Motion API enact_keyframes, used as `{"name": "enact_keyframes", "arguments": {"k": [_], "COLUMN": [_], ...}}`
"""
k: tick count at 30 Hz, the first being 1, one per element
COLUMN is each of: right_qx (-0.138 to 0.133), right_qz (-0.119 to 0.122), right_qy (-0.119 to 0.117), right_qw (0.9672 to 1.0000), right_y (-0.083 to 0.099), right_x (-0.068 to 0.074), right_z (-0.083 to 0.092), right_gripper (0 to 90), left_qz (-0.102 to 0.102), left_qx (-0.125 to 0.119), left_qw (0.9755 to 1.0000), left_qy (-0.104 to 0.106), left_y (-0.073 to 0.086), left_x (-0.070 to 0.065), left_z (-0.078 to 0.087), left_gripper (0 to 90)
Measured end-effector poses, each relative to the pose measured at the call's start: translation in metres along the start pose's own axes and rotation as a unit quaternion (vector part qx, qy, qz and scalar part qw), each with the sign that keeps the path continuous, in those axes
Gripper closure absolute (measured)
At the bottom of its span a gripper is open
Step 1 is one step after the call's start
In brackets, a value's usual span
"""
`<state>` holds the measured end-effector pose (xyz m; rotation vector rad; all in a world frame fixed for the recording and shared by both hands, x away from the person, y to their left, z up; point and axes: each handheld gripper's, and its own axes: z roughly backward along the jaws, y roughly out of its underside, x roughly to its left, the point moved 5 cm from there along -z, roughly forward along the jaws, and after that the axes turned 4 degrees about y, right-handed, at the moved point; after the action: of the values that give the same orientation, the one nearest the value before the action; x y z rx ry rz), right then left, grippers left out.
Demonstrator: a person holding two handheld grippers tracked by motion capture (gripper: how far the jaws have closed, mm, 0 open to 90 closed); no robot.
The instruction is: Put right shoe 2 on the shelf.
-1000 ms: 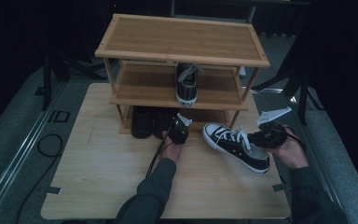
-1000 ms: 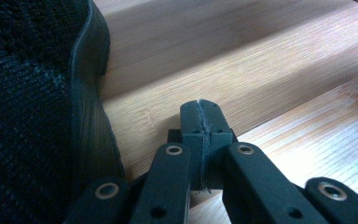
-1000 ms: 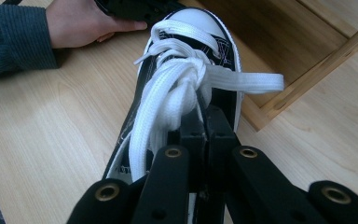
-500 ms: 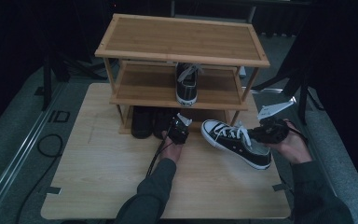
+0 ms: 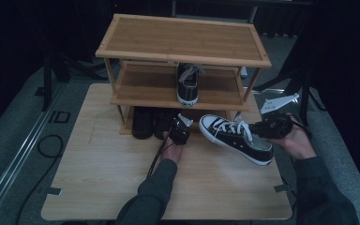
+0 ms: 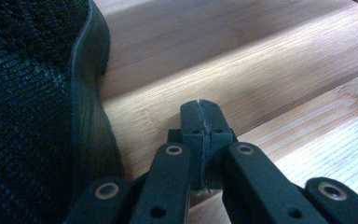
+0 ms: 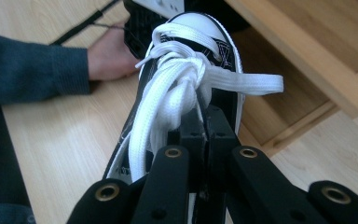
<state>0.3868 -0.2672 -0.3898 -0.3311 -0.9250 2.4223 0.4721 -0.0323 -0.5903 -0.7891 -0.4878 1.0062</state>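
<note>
From the high view I see my right tongs [image 5: 262, 129] pinching the black-and-white sneaker [image 5: 234, 137] at four o'clock on the tabletop [image 5: 98, 173], my left tongs [image 5: 178, 132] pressed together by the rack [image 5: 183, 40]; the left gripper view shows them empty; the right gripper view shows laces [image 7: 177, 88] at twelve.

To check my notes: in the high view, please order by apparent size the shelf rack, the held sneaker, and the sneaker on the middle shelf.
1. Shelf rack, clearly largest.
2. Held sneaker.
3. Sneaker on the middle shelf; it sits farther away and points toward the camera, so their true sizes may match.
</note>
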Motion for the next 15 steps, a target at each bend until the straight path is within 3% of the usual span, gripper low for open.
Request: {"name": "enact_keyframes", "arguments": {"k": [3,4,10,15], "right_qx": [-0.009,-0.013,-0.03,-0.043], "right_qz": [0.002,0.002,0.004,0.009], "right_qy": [-0.004,-0.006,-0.01,0.003], "right_qw": [0.9999,0.9999,0.9995,0.999], "right_y": [-0.005,-0.007,-0.017,-0.028], "right_x": [0.002,0.003,0.004,0.004], "right_z": [0.005,0.007,0.019,0.032], "right_gripper": [88.6,88.5,88.6,88.5], "left_qz": [0.007,-0.008,-0.008,-0.008], "left_qx": [-0.007,0.008,0.009,0.008], "left_qw": [0.9999,0.9999,0.9999,0.9999], "left_qy": [-0.002,0.001,0.002,0.002], "left_y": [-0.001,0.001,0.001,0.001], "left_x": [-0.001,0.001,0.001,0.001], "left_z": [-0.001,0.001,0.001,0.001], "left_gripper": [89.6,89.6,89.6,89.6]}}
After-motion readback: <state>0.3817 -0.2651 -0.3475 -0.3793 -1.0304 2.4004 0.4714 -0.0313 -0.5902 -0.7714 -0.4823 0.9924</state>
